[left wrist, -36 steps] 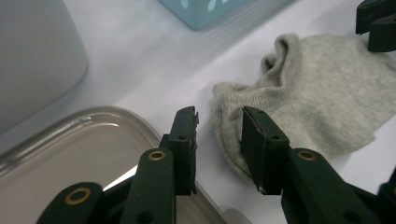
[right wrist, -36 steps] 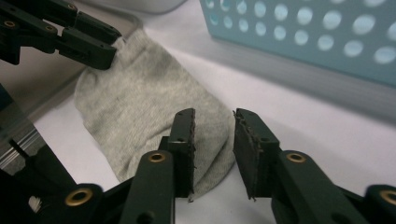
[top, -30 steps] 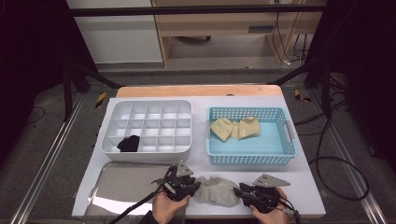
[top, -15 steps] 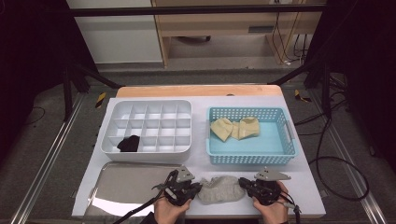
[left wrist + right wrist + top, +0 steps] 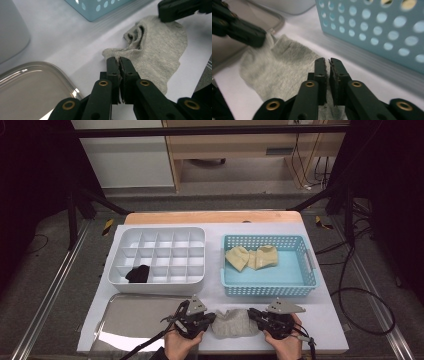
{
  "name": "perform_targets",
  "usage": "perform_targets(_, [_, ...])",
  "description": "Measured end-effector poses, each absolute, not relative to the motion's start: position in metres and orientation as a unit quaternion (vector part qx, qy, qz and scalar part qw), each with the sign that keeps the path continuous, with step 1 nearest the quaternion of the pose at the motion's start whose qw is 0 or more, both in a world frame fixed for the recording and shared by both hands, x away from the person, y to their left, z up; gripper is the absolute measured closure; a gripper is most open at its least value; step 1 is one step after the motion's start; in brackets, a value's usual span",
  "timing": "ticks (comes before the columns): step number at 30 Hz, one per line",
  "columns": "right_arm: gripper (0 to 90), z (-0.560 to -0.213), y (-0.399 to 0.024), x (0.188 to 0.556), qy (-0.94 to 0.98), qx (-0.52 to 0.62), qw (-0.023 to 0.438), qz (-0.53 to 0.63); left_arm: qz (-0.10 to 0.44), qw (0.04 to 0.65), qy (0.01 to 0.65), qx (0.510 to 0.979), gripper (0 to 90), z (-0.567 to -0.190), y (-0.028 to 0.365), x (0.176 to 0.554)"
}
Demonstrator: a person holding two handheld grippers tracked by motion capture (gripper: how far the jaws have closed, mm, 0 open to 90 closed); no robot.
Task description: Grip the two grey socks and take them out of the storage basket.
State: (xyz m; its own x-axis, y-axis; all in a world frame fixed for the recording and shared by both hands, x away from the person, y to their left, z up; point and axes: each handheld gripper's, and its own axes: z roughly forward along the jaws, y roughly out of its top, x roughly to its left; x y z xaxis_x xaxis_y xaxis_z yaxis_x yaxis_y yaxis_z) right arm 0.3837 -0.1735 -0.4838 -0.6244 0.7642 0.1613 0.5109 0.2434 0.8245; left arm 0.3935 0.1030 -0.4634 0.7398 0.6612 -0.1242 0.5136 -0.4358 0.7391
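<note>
While both sets of jaws had just clamped onto the grey sock [image 5: 232,322], I held it stretched between the left gripper [image 5: 210,319] and the right gripper [image 5: 252,315], one end in each. Lifting and stowing it remained; one black sock [image 5: 137,273] already sat in the divided tray [image 5: 157,231] beyond the jaws.

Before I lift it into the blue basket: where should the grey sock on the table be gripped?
Grip the grey sock at its two opposite ends, one from each side, low along the table. It lies flat and limp, so only the thin edges offer a pinch. The left gripper and right gripper have just been closing on those edges, cloth between the jaws.
</note>
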Motion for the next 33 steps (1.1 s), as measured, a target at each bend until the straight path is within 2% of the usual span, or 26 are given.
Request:
perform_targets(1, [90.0,-0.487,-0.173,0.385,0.777,0.411,0.138,0.455,0.094,0.4,0.35,0.842,87.0,-0.463,0.103,0.394])
perform_targets(3, [90.0,-0.489,-0.174,0.384,0.787,0.418,0.155,0.426,0.096,0.398,0.352,0.841,87.0,-0.465,0.103,0.395])
perform_targets(6, [90.0,-0.489,-0.175,0.383,0.786,0.419,0.155,0.428,0.104,0.39,0.351,0.845,85.7,-0.469,0.102,0.396])
perform_targets(8, [90.0,-0.485,-0.173,0.382,0.784,0.412,0.158,0.438,0.108,0.389,0.351,0.845,82.5,-0.469,0.102,0.397])
perform_targets(11, [90.0,-0.476,-0.168,0.379,0.772,0.397,0.148,0.474,0.108,0.388,0.356,0.843,72.8,-0.469,0.103,0.399])
perform_targets(13, [90.0,-0.471,-0.159,0.38,0.766,0.386,0.134,0.496,0.105,0.387,0.358,0.844,70.5,-0.472,0.103,0.401])
perform_targets(17, [90.0,-0.473,-0.134,0.389,0.767,0.378,0.111,0.507,0.106,0.378,0.352,0.85,72.0,-0.475,0.1,0.398])
perform_targets(21, [90.0,-0.484,-0.122,0.398,0.784,0.386,0.115,0.471,0.114,0.371,0.345,0.855,73.1,-0.475,0.1,0.395])
perform_targets(28, [89.9,-0.487,-0.127,0.398,0.782,0.399,0.111,0.466,0.116,0.377,0.343,0.853,72.8,-0.473,0.1,0.394])
perform_targets(33, [90.0,-0.474,-0.145,0.38,0.768,0.39,0.097,0.499,0.121,0.406,0.336,0.841,74.6,-0.46,0.105,0.393])
